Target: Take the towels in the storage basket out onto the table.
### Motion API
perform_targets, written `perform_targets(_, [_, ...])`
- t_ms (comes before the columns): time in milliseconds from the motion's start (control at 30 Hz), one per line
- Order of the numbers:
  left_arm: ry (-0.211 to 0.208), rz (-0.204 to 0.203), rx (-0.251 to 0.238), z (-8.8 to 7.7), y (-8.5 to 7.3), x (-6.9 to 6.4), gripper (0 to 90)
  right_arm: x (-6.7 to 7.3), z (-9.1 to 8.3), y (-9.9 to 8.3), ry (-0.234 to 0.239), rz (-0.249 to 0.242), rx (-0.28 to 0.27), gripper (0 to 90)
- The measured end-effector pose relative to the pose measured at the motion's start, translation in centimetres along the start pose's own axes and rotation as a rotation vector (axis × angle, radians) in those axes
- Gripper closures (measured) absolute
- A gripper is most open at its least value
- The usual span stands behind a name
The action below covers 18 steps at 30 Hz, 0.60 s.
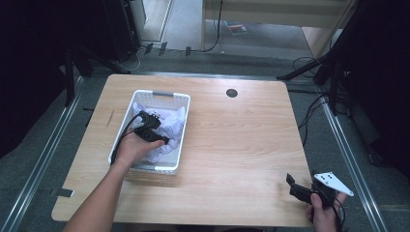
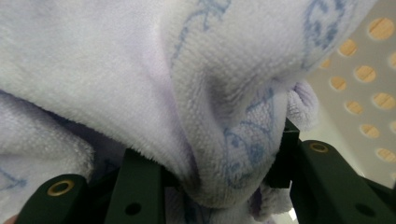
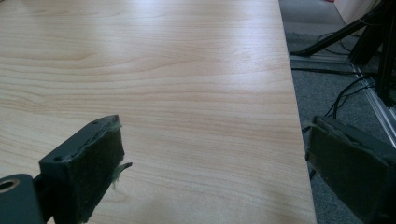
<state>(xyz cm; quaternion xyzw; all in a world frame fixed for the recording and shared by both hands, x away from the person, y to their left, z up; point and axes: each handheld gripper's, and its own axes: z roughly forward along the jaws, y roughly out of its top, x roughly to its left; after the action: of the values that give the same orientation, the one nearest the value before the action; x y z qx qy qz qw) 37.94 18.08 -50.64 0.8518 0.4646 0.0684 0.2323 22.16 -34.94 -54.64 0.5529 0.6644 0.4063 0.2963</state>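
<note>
left gripper [image 2: 219,186] jaws clamped on towel [image 2: 140,79] inside basket [image 1: 182,126] | right gripper [image 3: 215,172] jaws apart, table [image 3: 187,70] edge

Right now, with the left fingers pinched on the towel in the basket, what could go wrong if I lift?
1. The left gripper pinches only a fold of the towel; the fold might slip out.
2. The towel is bunched in the white basket; a lift could drag the light basket along.
3. The right gripper is open, off near the table edge, too far to steady the basket.

From overhead we look forward-down on the worktop [image 1: 232,140]; left gripper view sits tight against the towel [image 2: 140,70] in the basket [image 1: 140,96]; right gripper view skims the same worktop, low.
</note>
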Motion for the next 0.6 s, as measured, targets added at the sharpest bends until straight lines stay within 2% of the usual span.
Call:
perform_targets(33, [0.000, 0.000, 0.000, 0.0, 0.0, 0.0, 60.7, 0.0, 0.0, 0.0, 0.000, 0.000, 0.000, 4.4])
perform_targets(67, [0.028, 0.012, 0.009, -0.3, 0.4, -0.1, 60.9, 0.0, 0.0, 0.0, 0.001, 0.003, 0.000, 4.4])
perform_targets(133, [0.032, 0.009, 0.014, -0.6, 0.5, -0.1, 61.1, 0.0, 0.0, 0.0, 0.001, 0.004, 0.000, 4.4])
perform_targets(267, [0.037, -0.030, -0.007, -2.4, 1.6, 0.5, 61.2, 0.0, 0.0, 0.0, 0.001, 0.004, 0.001, 4.4])
perform_targets(433, [0.060, -0.050, -0.065, -5.6, 2.8, 0.7, 61.1, -0.1, 0.0, 0.0, 0.003, 0.005, 0.001, 4.4])
perform_targets(600, [0.077, -0.036, -0.103, -8.7, 4.2, 0.3, 61.1, -0.1, 0.0, 0.0, 0.003, 0.006, 0.002, 4.4])
